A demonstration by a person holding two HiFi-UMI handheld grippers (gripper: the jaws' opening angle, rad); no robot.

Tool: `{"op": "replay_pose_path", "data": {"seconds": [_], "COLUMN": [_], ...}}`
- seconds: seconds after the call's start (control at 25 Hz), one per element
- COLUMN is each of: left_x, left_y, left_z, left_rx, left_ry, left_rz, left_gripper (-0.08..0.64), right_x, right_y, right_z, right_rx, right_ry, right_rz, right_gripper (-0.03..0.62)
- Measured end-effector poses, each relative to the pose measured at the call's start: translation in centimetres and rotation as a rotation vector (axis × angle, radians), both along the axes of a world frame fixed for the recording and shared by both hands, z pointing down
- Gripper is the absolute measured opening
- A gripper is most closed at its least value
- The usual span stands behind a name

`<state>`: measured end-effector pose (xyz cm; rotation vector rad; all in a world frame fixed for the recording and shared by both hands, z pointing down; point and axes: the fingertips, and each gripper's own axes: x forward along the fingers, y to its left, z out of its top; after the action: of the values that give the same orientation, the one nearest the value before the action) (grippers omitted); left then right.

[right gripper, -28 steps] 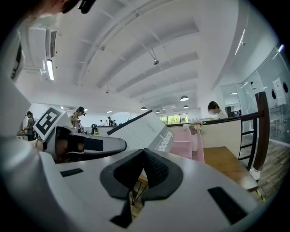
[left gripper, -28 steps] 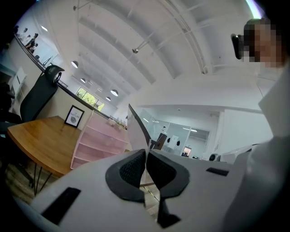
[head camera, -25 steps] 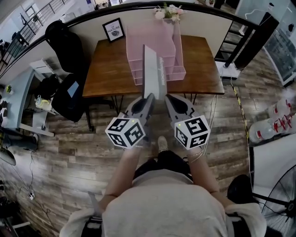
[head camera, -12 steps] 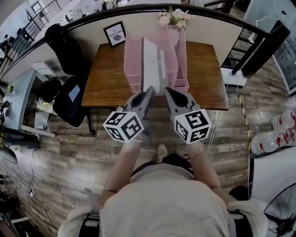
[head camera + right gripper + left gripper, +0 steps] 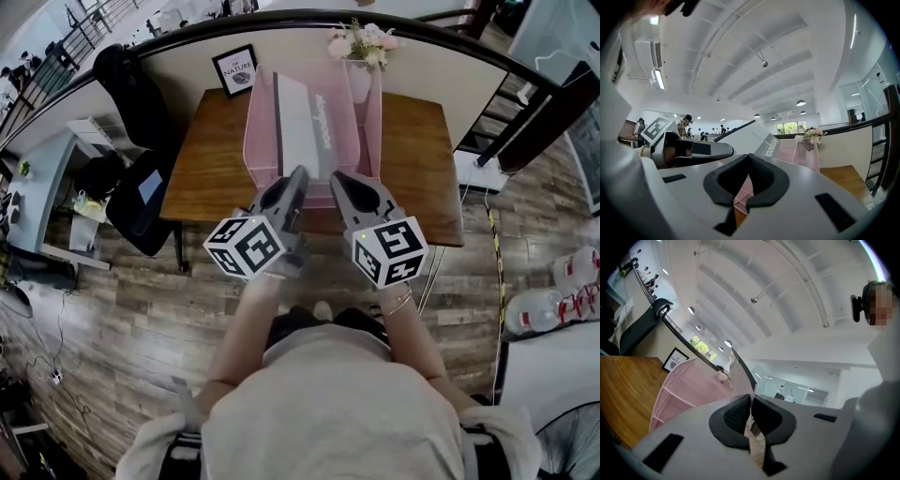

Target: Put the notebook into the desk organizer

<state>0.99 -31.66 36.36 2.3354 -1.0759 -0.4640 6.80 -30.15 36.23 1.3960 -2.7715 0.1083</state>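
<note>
Your notebook (image 5: 302,129) has now slid into the organizer (image 5: 255,131). Your left tool (image 5: 297,178), still pinching it, starts opening, while your right tool (image 5: 338,179) is closed and empty.

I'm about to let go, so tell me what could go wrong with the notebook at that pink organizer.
1. The left gripper has its jaws opening with the notebook edge between them. The notebook is tilted, and I cannot tell whether it is seated in the desk organizer, so it may tip or slide out.
2. The right gripper, jaws shut and empty, sits close and could bump the organizer's front.
</note>
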Motion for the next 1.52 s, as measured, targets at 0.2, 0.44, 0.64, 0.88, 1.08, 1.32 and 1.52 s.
{"op": "replay_pose_path", "data": {"seconds": [0.2,0.44,0.64,0.88,1.08,1.32,1.52], "left_x": [0.7,0.8,0.6,0.8,0.3,-0.2,0.2], "left_y": [-1.2,-2.7,-3.8,-4.4,-4.8,-4.8,-4.4], "left_z": [0.8,1.9,2.5,3.0,3.6,4.5,5.4], "left_rx": [-0.039,-0.079,-0.125,-0.161,-0.223,-0.288,-0.340], "left_ry": [0.058,0.090,0.135,0.178,0.273,0.308,0.264], "left_rz": [0.002,0.019,0.050,0.116,0.134,0.130,0.159], "left_gripper": [0.025,0.025,0.029,0.046,0.049,0.055,0.064], "right_x": [-0.1,-0.2,-0.1,-0.8,-1.2,-1.4,-1.6], "right_y": [-0.9,-1.6,-2.8,-3.6,-4.0,-4.0,-3.9], "right_z": [0.6,1.4,1.6,1.5,2.2,2.8,3.3], "right_rx": [-0.017,-0.032,-0.044,-0.060,-0.078,-0.099,-0.110], "right_ry": [-0.003,-0.002,-0.006,-0.011,-0.015,-0.007,-0.001], "right_rz": [-0.014,-0.004,0.032,0.058,0.079,0.094,0.094], "right_gripper": [0.009,0.009,0.009,0.009,0.009,0.009,0.009]}}
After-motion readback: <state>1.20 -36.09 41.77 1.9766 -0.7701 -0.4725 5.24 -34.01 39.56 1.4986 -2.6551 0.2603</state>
